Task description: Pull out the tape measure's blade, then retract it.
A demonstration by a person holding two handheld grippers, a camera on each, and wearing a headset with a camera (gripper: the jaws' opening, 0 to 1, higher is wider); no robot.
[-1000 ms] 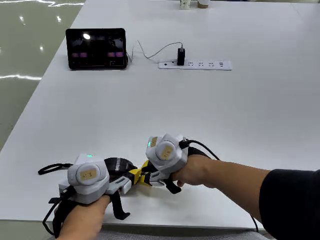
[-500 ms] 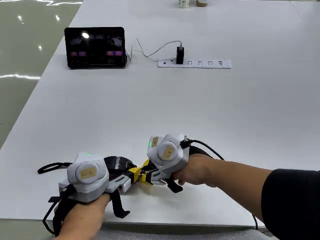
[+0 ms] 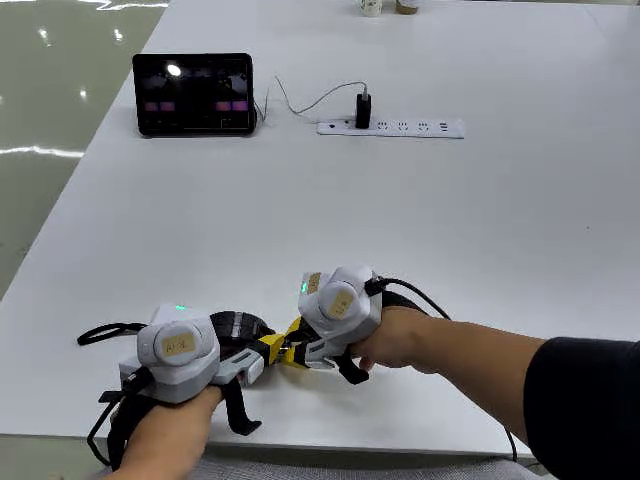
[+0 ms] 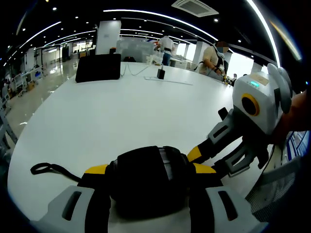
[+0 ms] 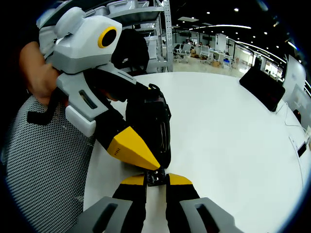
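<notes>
- Currently, in the head view, both grippers sit low in the frame at the near edge of the white table (image 3: 420,230), with their tips meeting at lower centre.
- Left gripper (image 4: 150,167): the jaws are closed around the black case of the tape measure (image 4: 146,191), one yellow-tipped finger on each side. The case rests on the table at bottom centre of the left gripper view.
- A black wrist strap (image 4: 48,170) trails from the case toward the lower left and lies flat on the table.
- Right gripper (image 5: 156,184): the jaws are pinched together on a small dark end tab (image 5: 156,176) at the case's edge, and the yellow tips sit right against the case.
- Labels: a tan sticker (image 3: 177,346) sits on top of each gripper housing. It carries dark characters too small to read. Markings on the case cannot be made out.
- Upper left of the head view: a dark tablet (image 3: 193,95) stands on the table, with pink patches on its screen and illegible text.
- Upper centre: a white power strip (image 3: 410,128) holds a black charger (image 3: 362,108), and a thin cable (image 3: 310,100) runs from it to the tablet.
</notes>
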